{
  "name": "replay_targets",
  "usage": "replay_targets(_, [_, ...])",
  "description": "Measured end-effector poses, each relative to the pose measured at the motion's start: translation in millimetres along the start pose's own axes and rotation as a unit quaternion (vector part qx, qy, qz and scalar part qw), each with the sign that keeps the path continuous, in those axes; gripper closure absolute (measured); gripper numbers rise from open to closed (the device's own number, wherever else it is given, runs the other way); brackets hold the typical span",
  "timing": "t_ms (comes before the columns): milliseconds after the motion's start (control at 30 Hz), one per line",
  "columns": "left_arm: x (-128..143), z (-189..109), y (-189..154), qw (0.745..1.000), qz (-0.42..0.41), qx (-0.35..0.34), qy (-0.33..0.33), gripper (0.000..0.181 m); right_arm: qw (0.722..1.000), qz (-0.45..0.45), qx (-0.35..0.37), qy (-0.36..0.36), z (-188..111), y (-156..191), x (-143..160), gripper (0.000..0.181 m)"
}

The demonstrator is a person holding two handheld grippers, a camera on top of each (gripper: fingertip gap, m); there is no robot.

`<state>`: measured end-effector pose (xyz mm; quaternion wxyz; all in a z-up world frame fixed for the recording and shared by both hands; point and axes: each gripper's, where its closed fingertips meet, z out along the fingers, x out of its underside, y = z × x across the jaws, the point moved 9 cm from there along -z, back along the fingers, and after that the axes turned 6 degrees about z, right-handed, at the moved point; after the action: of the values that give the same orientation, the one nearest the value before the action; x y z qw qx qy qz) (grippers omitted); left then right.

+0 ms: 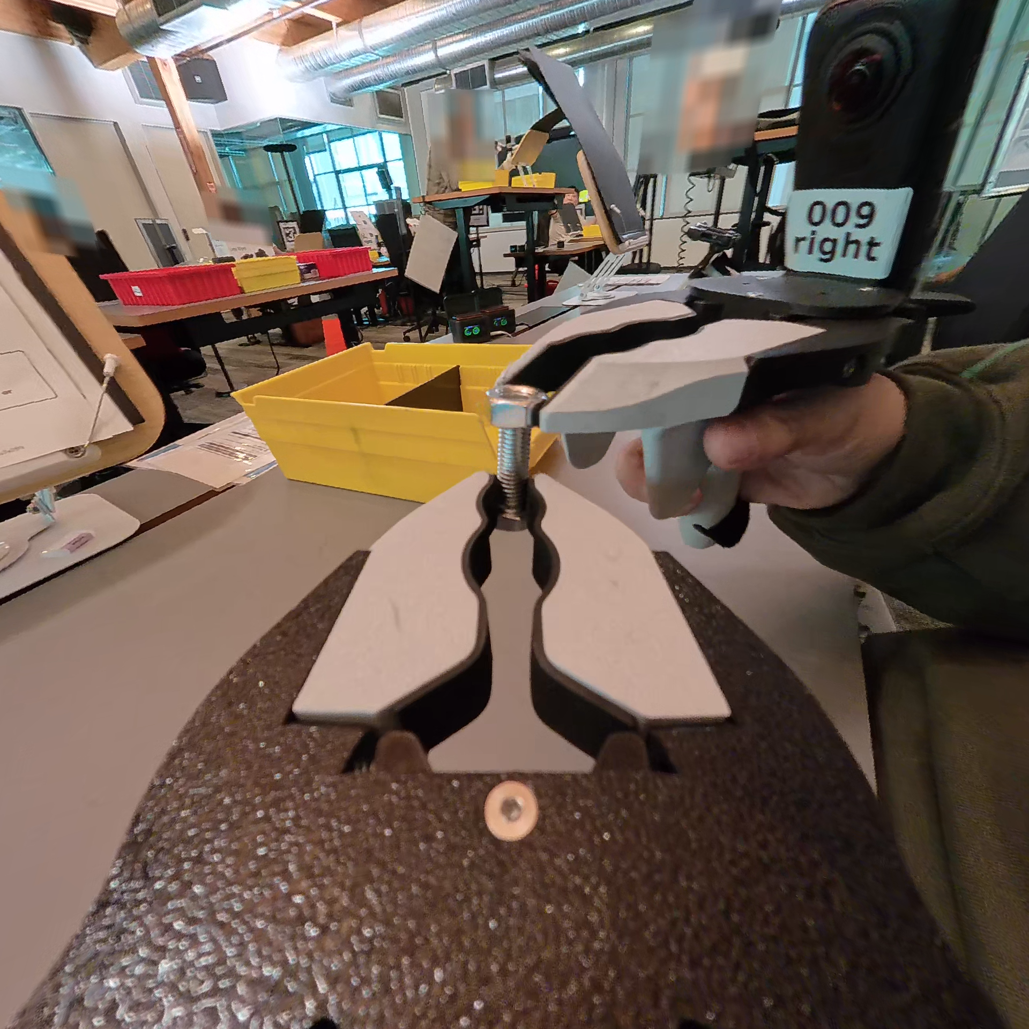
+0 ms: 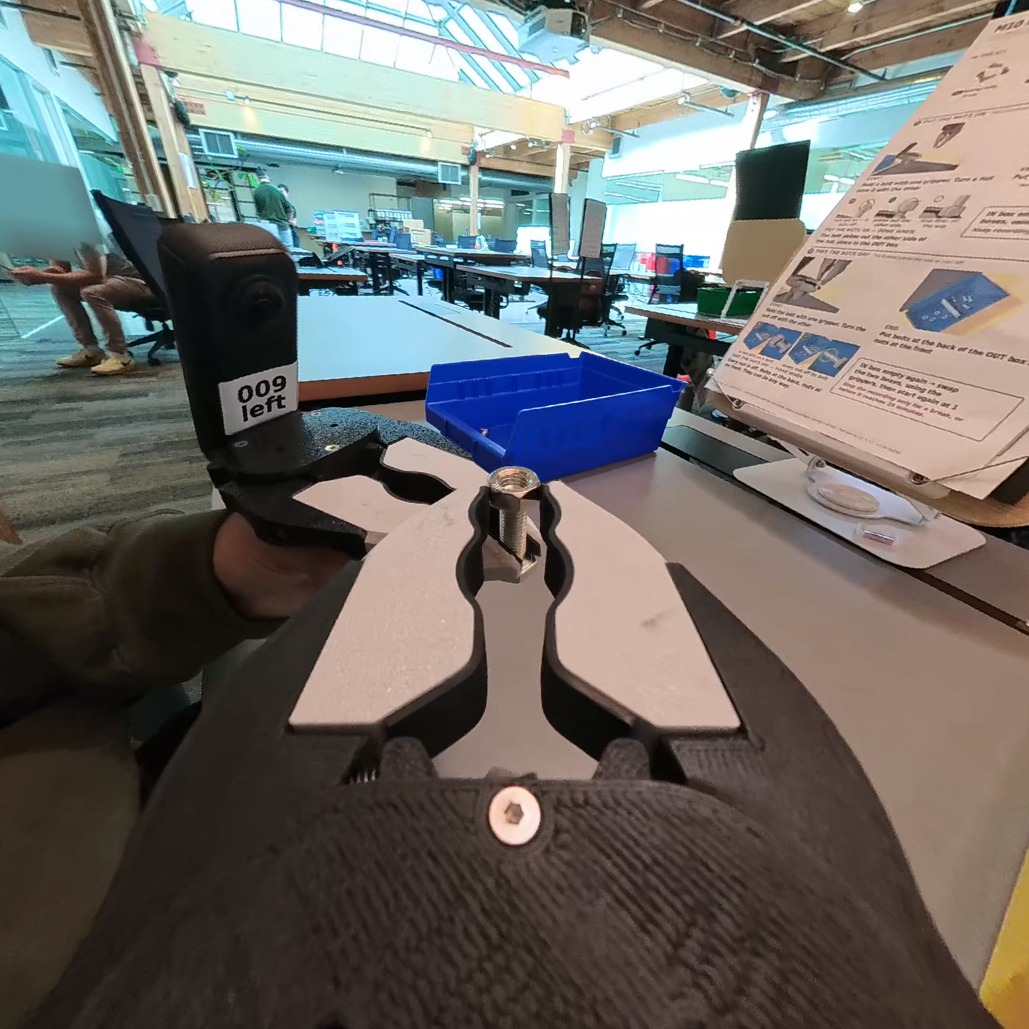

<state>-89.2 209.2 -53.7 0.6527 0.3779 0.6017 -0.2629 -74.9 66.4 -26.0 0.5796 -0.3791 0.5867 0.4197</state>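
A silver bolt [image 1: 508, 465] stands upright above the grey table [image 1: 167, 612]. My left gripper [image 1: 509, 493] is shut on the bolt's lower end. A silver hex nut [image 1: 515, 403] sits on the bolt's top end. My right gripper [image 1: 526, 401] reaches in from the right and is shut on that nut. In the right wrist view the nut [image 2: 513, 481] shows its threaded hole between my right gripper's [image 2: 513, 490] tips. The bolt's thread [image 2: 512, 529] runs down below it. The left gripper [image 2: 501, 559] comes in from the left and grips the bolt's bottom.
A yellow divided bin [image 1: 362, 423] stands just behind the grippers in the left wrist view. A blue bin [image 2: 557, 423] stands behind them in the right wrist view. An instruction sheet on a stand [image 2: 891, 278] is at the right, and loose papers [image 1: 211, 456] lie at the left. Only a small space, under 4 cm, lies between the two pairs of fingers.
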Motion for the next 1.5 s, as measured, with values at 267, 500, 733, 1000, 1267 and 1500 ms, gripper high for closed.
replay_targets(267, [-7,-3,-10,0.987,-0.020,0.153,-0.051,0.172,0.985,0.022,-0.170,-0.021,-18,-6,-4,0.164])
replay_targets(500, [-9,-4,-15,0.973,-0.043,0.211,-0.080,0.172,0.962,0.067,-0.258,-0.050,-21,-1,-4,0.164])
replay_targets(733, [-4,0,-6,0.996,-0.011,0.087,-0.016,0.172,0.988,0.033,-0.151,-0.027,-17,-10,1,0.155])
replay_targets(1000, [-5,0,-4,0.999,0.029,0.008,0.015,0.172,0.999,-0.010,-0.029,-0.022,-2,3,-1,0.143])
replay_targets(1267, [-3,0,-2,0.999,0.025,-0.007,0.019,0.172,0.999,0.013,0.048,-0.004,3,6,1,0.152])
replay_targets(1500, [0,1,-2,0.999,0.026,-0.004,0.024,0.172,0.999,0.012,0.048,0.006,6,8,3,0.164])
